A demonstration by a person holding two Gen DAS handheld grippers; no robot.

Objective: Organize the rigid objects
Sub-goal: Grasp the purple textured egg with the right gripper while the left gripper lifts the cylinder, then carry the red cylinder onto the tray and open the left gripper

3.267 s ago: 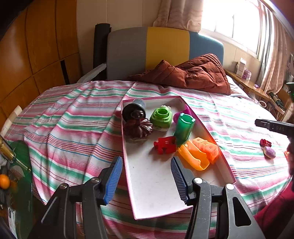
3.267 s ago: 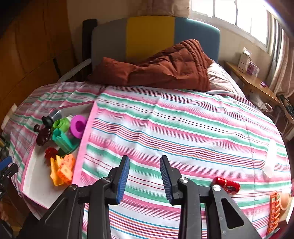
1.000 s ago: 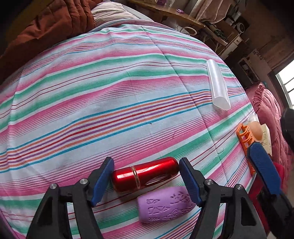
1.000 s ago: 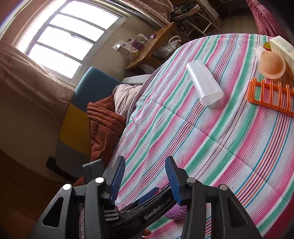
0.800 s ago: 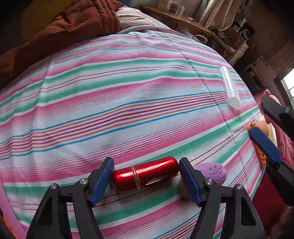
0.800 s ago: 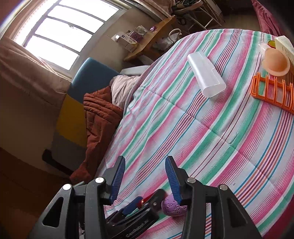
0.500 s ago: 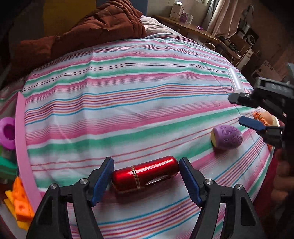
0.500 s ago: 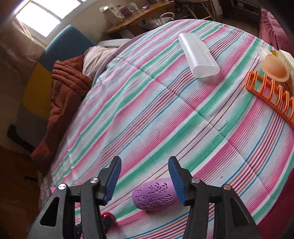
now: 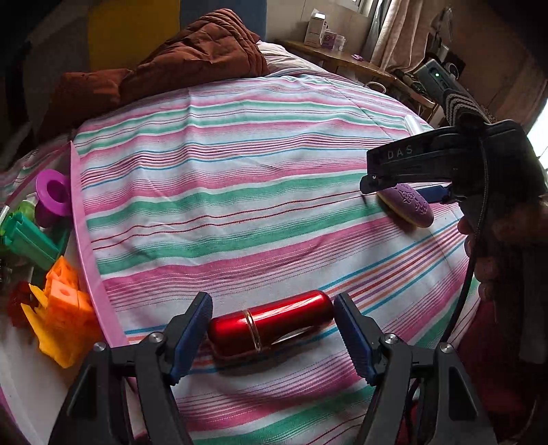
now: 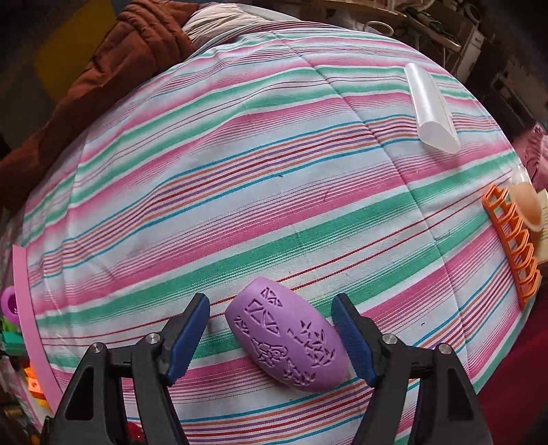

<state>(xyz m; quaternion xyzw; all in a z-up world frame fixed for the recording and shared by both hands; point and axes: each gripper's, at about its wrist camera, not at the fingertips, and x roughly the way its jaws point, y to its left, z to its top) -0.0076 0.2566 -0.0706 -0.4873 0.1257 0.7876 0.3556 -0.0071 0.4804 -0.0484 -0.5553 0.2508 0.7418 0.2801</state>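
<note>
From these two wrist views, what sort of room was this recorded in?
Most likely a bedroom at home. The toys lie on a bed with a striped sheet, a rumpled brown quilt is piled against a padded headboard, and a wooden side table with small boxes stands beside curtains.

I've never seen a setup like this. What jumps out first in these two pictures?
A shiny red metal cylinder clamped end to end in the left gripper, above a bed's pink-and-green striped sheet. The right gripper straddles a carved purple oval block, open. At the left edge, a pink-rimmed tray holds bright plastic toys.
</note>
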